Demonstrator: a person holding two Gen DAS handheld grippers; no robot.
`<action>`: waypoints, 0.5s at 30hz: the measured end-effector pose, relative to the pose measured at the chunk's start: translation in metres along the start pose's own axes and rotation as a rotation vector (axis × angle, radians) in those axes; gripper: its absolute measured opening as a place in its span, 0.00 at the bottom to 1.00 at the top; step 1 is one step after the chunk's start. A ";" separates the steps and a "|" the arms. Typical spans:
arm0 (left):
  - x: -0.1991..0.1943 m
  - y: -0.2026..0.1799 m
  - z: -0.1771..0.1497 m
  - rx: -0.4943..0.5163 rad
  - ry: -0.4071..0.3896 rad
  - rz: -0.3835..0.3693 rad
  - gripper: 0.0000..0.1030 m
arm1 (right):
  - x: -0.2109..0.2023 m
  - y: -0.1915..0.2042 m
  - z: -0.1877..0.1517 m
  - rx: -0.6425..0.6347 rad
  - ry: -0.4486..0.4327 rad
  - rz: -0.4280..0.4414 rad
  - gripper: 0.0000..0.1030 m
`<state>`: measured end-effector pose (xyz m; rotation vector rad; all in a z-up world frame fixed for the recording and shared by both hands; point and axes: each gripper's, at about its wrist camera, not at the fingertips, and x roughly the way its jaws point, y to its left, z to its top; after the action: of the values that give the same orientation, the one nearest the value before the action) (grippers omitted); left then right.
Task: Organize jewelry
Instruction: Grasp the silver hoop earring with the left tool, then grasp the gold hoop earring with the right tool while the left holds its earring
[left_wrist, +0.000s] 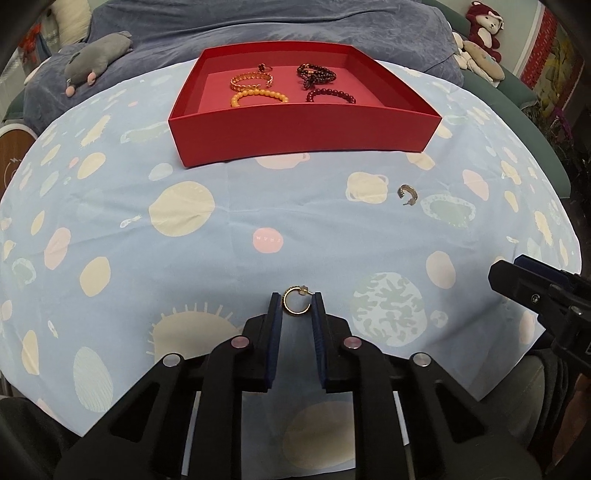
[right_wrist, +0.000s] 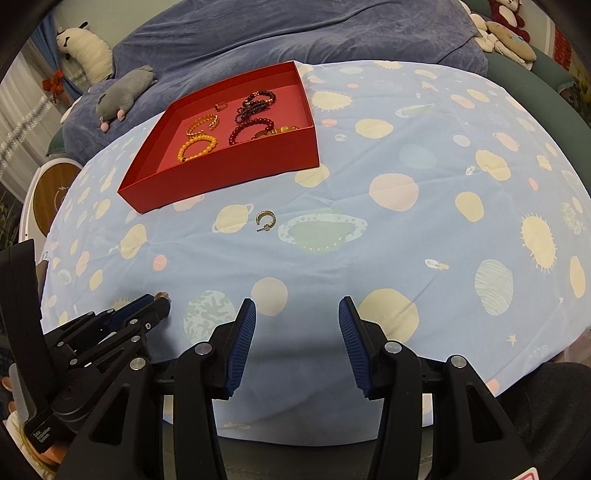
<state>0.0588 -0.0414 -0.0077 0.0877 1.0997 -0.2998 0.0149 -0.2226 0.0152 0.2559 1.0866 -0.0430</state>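
Observation:
A gold hoop earring (left_wrist: 294, 301) lies on the blue planet-print cloth between the tips of my left gripper (left_wrist: 296, 300). The jaws stand on either side of it with small gaps, not closed. A second, silver-toned hoop earring (left_wrist: 407, 194) lies further out to the right; it also shows in the right wrist view (right_wrist: 266, 219). A red tray (left_wrist: 306, 133) at the back holds several bracelets and a ring (left_wrist: 266, 68). My right gripper (right_wrist: 297, 306) is open and empty above the cloth near the table's front edge.
A grey plush mouse (left_wrist: 98, 55) lies on the blue blanket left of the tray (right_wrist: 221, 173). Plush toys (left_wrist: 480, 40) sit at the back right. The left gripper (right_wrist: 147, 310) shows at the lower left of the right wrist view.

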 end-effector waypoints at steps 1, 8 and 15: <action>0.000 0.001 0.000 -0.003 0.001 -0.004 0.16 | 0.000 0.000 0.000 -0.001 0.001 0.000 0.45; -0.007 0.012 0.000 -0.043 -0.007 -0.012 0.15 | 0.005 0.004 0.003 -0.012 0.006 0.005 0.45; -0.014 0.029 0.007 -0.105 -0.014 -0.016 0.16 | 0.021 0.013 0.017 -0.013 0.018 0.037 0.45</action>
<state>0.0674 -0.0127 0.0059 -0.0160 1.1004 -0.2559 0.0417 -0.2116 0.0068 0.2651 1.0997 -0.0006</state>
